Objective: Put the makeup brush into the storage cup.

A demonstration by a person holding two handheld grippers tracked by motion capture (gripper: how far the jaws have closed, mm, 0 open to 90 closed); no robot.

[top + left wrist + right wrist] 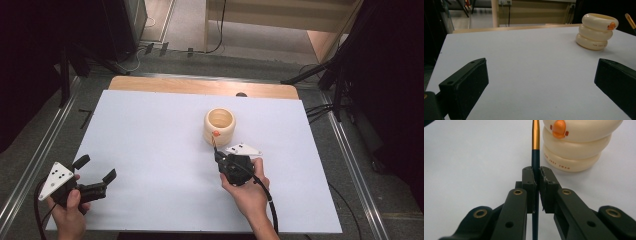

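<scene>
Right claw (536, 173) clamped on a thin dark pen (535, 157) with a gold end, just short of the cream ringed holder (219, 126). Left claw (95, 169) spread wide, empty, above the desk (150, 130).

The left gripper (95, 168) rests in its hand with jaws spread wide, while the right gripper (216, 154) has its jaws pinched together.

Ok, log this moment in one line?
left gripper: open, idle | right gripper: shut on pen | pen beside cream holder
</scene>
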